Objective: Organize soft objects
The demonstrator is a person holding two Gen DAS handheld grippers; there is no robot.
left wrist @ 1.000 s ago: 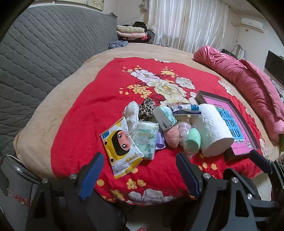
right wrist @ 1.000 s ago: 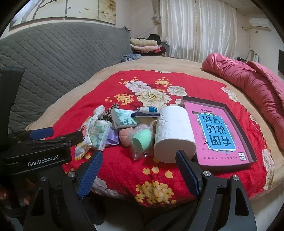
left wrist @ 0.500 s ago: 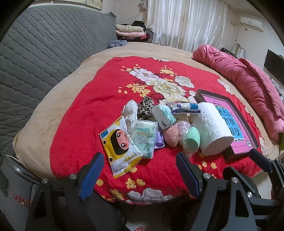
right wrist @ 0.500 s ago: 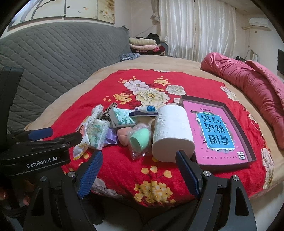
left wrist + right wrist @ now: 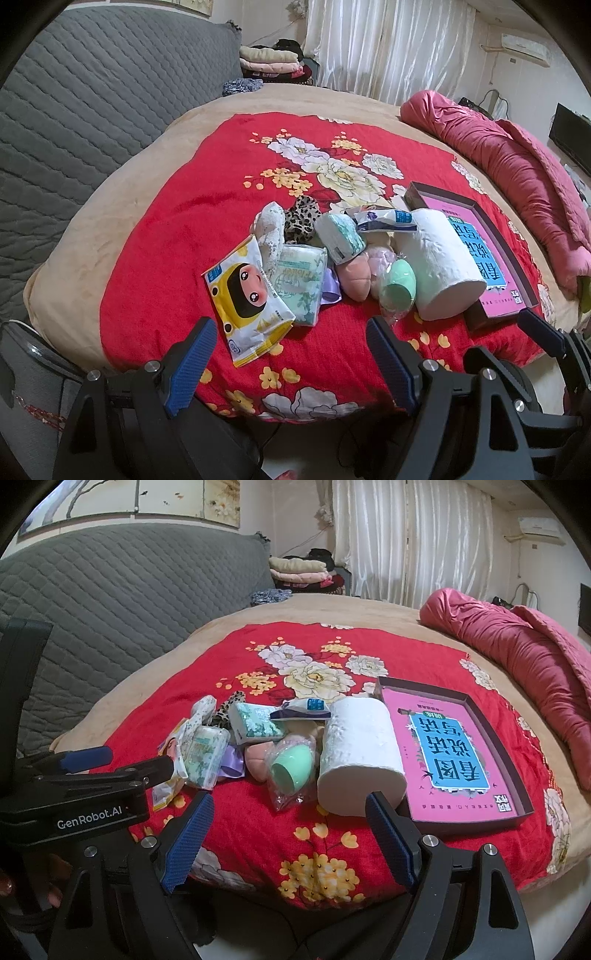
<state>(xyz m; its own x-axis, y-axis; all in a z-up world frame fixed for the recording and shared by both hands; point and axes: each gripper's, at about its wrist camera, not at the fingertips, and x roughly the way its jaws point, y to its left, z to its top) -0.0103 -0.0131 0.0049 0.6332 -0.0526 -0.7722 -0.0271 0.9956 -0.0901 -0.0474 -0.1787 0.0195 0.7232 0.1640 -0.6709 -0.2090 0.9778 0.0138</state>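
Left wrist view: the left gripper is hovering at the bottom of the frame with its blue fingers spread wide and gripping nothing. Just above it, at frame centre, a heap of soft objects is lying on the red floral blanket: a yellow cartoon wipes pack at lower left, a tissue pack beside it, a leopard scrunchie behind, a mint sponge in a bag, and a toilet paper roll touching the pink box at right.

Right wrist view: the right gripper is sitting at the bottom with its jaws spread apart and empty. The toilet paper roll is lying just above its right-hand finger, the mint sponge at centre, the pink box at right. The left gripper is showing at the left edge.
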